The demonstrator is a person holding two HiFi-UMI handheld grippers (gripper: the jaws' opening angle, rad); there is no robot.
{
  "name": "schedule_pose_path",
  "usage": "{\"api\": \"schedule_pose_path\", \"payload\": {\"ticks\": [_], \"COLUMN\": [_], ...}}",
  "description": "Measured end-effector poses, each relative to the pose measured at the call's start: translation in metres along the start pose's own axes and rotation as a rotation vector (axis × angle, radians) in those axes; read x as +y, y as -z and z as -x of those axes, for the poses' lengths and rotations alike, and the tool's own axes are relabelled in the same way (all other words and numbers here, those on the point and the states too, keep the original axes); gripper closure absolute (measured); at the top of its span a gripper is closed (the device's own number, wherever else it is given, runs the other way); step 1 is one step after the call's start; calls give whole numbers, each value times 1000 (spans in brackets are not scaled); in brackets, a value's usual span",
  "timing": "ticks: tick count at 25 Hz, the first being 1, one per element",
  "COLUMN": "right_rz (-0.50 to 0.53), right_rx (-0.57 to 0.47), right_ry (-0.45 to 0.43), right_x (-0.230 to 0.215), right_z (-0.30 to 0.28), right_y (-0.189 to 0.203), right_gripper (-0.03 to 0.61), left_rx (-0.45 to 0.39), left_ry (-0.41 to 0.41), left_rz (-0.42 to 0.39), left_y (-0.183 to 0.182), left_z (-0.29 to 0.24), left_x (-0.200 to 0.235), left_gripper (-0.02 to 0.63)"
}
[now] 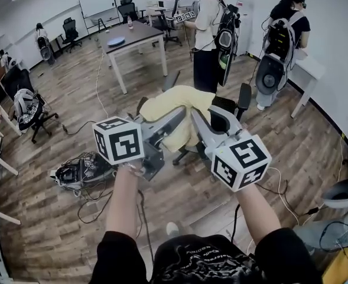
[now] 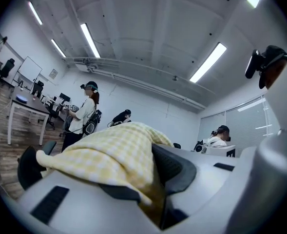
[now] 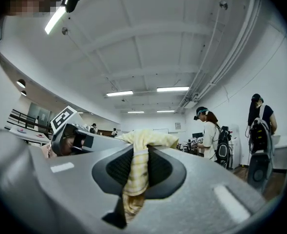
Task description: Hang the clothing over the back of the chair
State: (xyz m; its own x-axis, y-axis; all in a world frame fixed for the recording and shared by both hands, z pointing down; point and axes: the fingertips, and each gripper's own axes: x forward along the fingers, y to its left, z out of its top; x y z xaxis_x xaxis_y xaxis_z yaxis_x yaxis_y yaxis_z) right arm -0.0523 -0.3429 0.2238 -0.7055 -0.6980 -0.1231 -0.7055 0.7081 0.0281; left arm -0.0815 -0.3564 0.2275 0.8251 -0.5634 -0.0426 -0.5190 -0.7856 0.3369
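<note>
1. Holding the clothing (image 1: 175, 101) with both grippers here. The left gripper (image 1: 172, 122) is clamped on a thick fold of the yellow checked fabric, and the right gripper (image 1: 202, 123) is pinched tight on a thinner bit that hangs down between its pads.
2. The clothing is bunched up between the two tips, right over the black chair (image 1: 224, 118) in the middle of the floor. It covers most of the top of the chair, so I can't tell if it's resting on the back yet or just above it.
3. My take on doing this step well: the grippers sit very close together, so I'd spread them left and right first to open the fabric out.
4. Then lower it so roughly half drops on the near side of the back and half on the far side. If too much ends up on one side, I reckon it slides off.
5. Watch the armrest (image 1: 243, 94) on the right, since loose fabric could snag there.
6. Let go only once the fabric's weight is on the chair back.
7. Containers: none involved in this job. Far off, a table (image 1: 139, 35) has a bottle (image 1: 129, 21) and a flat blue dish (image 1: 116, 41), too small to see what's in them. The backpacks (image 1: 225, 39) on the people at the far right look closed.
</note>
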Motion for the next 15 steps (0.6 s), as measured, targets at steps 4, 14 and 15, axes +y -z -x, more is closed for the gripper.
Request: {"api": "schedule_pose_path", "payload": {"ticks": [4, 14, 15], "right_rz": [-19, -54, -62], "right_rx": [37, 127, 135], "right_ry": [-31, -58, -58], "right_x": [7, 29, 31], "right_z": [11, 33, 35], "right_y": [15, 73, 79], "right_gripper": [540, 538, 538], "left_rx": [-2, 43, 51], "left_ry": [-33, -98, -99], "left_rz": [49, 90, 87], "left_y": [19, 84, 89], "left_z": [6, 26, 28], "left_x": [-4, -3, -2], "left_gripper": [526, 526, 526]}}
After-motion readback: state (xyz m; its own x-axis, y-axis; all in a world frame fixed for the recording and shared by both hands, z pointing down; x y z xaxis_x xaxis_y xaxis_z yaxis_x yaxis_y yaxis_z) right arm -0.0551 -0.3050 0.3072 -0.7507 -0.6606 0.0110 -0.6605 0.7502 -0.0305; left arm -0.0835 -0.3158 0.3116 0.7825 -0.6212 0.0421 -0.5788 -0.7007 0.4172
